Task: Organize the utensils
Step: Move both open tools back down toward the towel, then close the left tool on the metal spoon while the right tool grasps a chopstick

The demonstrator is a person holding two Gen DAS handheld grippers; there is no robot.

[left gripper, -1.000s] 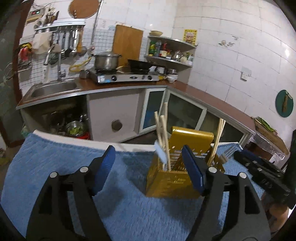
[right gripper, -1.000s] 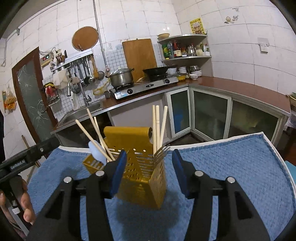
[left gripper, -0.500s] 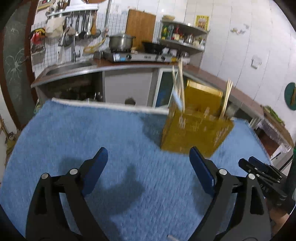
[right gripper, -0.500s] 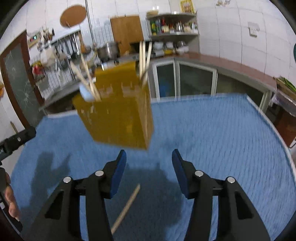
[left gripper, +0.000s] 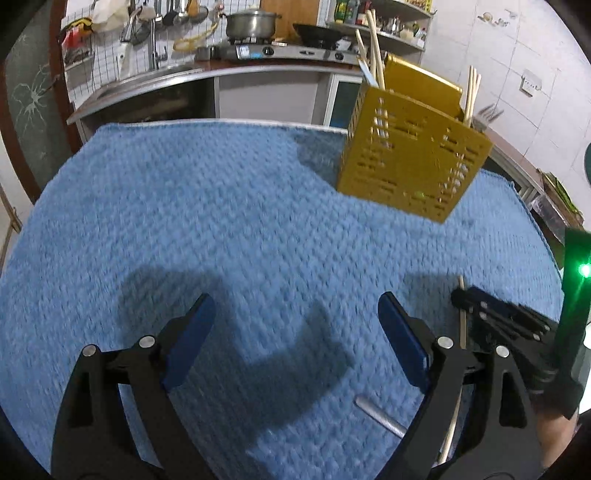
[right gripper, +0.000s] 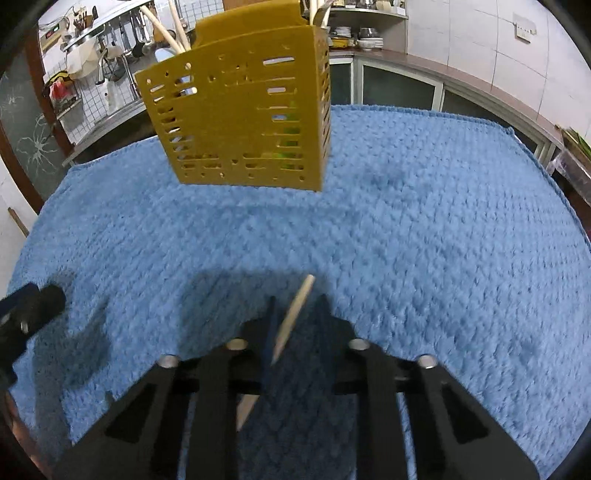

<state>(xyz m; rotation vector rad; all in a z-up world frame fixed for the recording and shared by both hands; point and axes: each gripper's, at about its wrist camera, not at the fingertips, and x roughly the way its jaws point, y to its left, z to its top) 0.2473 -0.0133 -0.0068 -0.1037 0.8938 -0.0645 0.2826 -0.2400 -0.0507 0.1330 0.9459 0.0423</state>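
A yellow slotted utensil holder (left gripper: 410, 162) stands on the blue towel (left gripper: 184, 206) with chopsticks and a white spoon in it; it also shows in the right wrist view (right gripper: 240, 118). My right gripper (right gripper: 295, 317) is shut on a wooden chopstick (right gripper: 293, 317) low over the towel, in front of the holder. It appears in the left wrist view (left gripper: 480, 306) with the chopstick (left gripper: 461, 317) beside it. My left gripper (left gripper: 295, 339) is open and empty above the towel. A metal utensil handle (left gripper: 380, 417) lies on the towel under the left gripper's right finger.
The blue towel (right gripper: 443, 221) covers the table. Behind it runs a kitchen counter (left gripper: 207, 70) with a sink, a stove and a pot (left gripper: 251, 22). Cabinets with glass doors (right gripper: 399, 88) stand at the back right. The left gripper shows at the left edge of the right wrist view (right gripper: 26, 314).
Both grippers pulled back from the holder and dropped toward the towel. My right gripper closed on a chopstick that lay on the towel. My left gripper stayed open.
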